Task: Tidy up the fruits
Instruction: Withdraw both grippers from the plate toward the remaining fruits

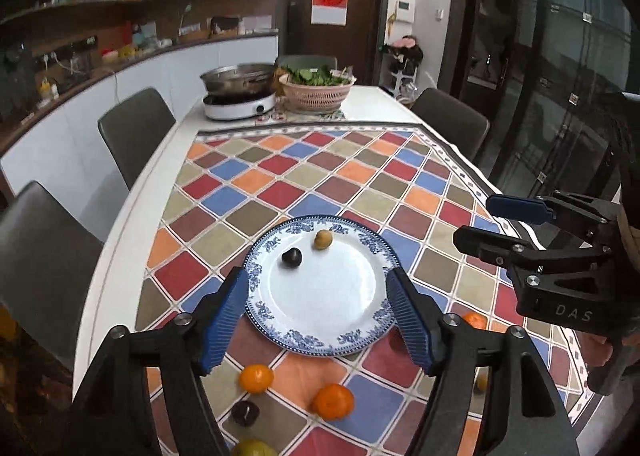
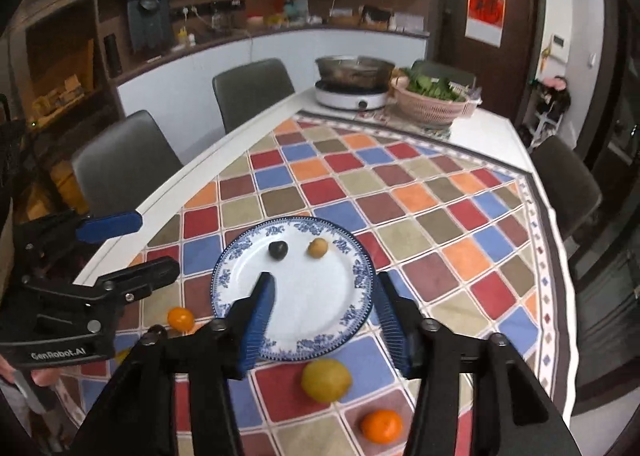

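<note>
A white plate with a blue rim (image 1: 328,304) (image 2: 312,308) lies on the chequered tablecloth. On it rest a dark fruit (image 1: 291,257) (image 2: 277,249) and a small yellow-brown fruit (image 1: 322,239) (image 2: 318,247), slightly apart. My left gripper (image 1: 318,274) (image 2: 156,243) hovers over the plate's near half, open, with nothing between its fingers. My right gripper (image 2: 324,280) (image 1: 474,218) is also above the plate's near half, open and holding nothing. Loose on the cloth near the plate are oranges (image 1: 256,378) (image 1: 333,401) (image 2: 381,426) (image 2: 181,318), a yellow fruit (image 2: 326,380) and another dark fruit (image 1: 245,413).
At the table's far end stand a steel pot on a white cooker (image 1: 239,104) (image 2: 351,98) and a pink basket of greens (image 1: 316,94) (image 2: 436,106). Grey chairs (image 1: 136,132) (image 2: 120,160) line both sides. The table's white edge (image 1: 132,240) runs along the left.
</note>
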Action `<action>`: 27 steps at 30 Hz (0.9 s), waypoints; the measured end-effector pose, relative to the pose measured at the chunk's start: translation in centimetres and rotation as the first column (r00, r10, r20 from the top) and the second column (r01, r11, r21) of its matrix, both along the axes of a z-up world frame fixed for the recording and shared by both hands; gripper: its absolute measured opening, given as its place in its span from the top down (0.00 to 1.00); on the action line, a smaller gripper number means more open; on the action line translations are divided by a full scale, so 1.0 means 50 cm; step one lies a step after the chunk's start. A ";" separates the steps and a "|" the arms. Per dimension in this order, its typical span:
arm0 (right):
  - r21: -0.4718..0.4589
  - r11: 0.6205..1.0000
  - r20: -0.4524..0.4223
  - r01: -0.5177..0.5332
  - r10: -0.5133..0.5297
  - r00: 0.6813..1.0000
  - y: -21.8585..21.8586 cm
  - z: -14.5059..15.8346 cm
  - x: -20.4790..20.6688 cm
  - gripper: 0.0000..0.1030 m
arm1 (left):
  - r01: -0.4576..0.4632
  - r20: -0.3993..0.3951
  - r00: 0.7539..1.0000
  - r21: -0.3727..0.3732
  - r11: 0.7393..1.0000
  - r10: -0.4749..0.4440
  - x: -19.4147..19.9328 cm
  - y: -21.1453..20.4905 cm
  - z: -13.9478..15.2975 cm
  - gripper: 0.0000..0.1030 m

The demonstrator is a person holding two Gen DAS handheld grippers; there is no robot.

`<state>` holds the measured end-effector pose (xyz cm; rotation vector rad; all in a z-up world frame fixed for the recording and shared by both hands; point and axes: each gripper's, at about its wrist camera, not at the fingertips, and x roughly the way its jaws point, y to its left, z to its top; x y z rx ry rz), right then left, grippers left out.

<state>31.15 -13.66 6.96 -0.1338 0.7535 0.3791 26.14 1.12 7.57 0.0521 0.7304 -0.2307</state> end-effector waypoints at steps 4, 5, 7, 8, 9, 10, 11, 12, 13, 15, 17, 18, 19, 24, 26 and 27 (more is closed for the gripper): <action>-0.008 1.000 0.053 -0.009 0.009 0.999 -0.013 0.016 -0.059 0.46 | 0.016 0.044 0.999 0.012 1.000 -0.017 -0.058 -0.018 0.012 0.24; -0.006 1.000 0.061 -0.010 0.010 0.998 -0.015 0.018 -0.070 0.46 | 0.018 0.051 0.999 0.011 1.000 -0.019 -0.069 -0.021 0.013 0.23; -0.002 1.000 0.079 -0.012 0.013 0.997 -0.022 0.023 -0.097 0.46 | 0.027 0.062 0.998 0.007 1.000 -0.027 -0.097 -0.030 0.013 0.23; -0.002 1.000 0.089 -0.012 0.012 0.996 -0.026 0.025 -0.112 0.46 | 0.030 0.065 0.997 0.004 1.000 -0.030 -0.103 -0.031 0.013 0.22; -0.002 1.000 0.097 -0.013 0.013 0.995 -0.030 0.027 -0.124 0.46 | 0.036 0.069 0.997 -0.001 0.999 -0.036 -0.118 -0.037 0.011 0.22; -0.003 1.000 0.104 -0.014 0.014 0.994 -0.032 0.028 -0.134 0.46 | 0.039 0.071 0.997 -0.002 0.999 -0.039 -0.125 -0.041 0.010 0.22; -0.005 1.000 0.116 -0.013 0.014 0.993 -0.035 0.029 -0.148 0.46 | 0.044 0.075 0.996 -0.003 0.999 -0.043 -0.134 -0.045 0.008 0.22; -0.007 1.000 0.125 -0.011 0.012 0.992 -0.040 0.030 -0.158 0.46 | 0.048 0.080 0.996 -0.006 0.999 -0.047 -0.147 -0.050 0.006 0.22; -0.012 1.000 0.140 -0.007 0.009 0.990 -0.044 0.031 -0.172 0.46 | 0.050 0.082 0.995 -0.007 0.999 -0.049 -0.154 -0.053 0.005 0.22; -0.020 1.000 0.164 0.002 0.001 0.986 -0.049 0.031 -0.193 0.46 | 0.064 0.087 0.994 -0.012 0.998 -0.063 -0.172 -0.062 -0.002 0.22; -0.031 0.999 0.188 0.010 -0.004 0.982 -0.056 0.029 -0.215 0.46 | 0.074 0.095 0.993 -0.006 0.997 -0.073 -0.185 -0.070 -0.006 0.22; -0.034 0.999 0.195 0.015 -0.008 0.981 -0.061 0.027 -0.225 0.46 | 0.078 0.104 0.992 -0.003 0.997 -0.077 -0.192 -0.074 -0.008 0.22; -0.037 0.999 0.201 0.017 -0.009 0.980 -0.063 0.026 -0.233 0.46 | 0.085 0.112 0.990 0.001 0.996 -0.084 -0.199 -0.078 -0.011 0.22; -0.048 0.999 0.199 0.020 -0.010 0.980 -0.078 0.002 -0.269 0.46 | 0.122 0.143 0.982 0.024 0.992 -0.124 -0.229 -0.097 -0.028 0.22; -0.048 0.999 0.191 0.020 -0.011 0.982 -0.085 -0.011 -0.279 0.46 | 0.135 0.144 0.980 0.027 0.990 -0.138 -0.236 -0.103 -0.036 0.22; -0.048 0.999 0.188 0.022 -0.013 0.982 -0.089 -0.016 -0.283 0.46 | 0.147 0.140 0.979 0.029 0.989 -0.150 -0.241 -0.108 -0.044 0.22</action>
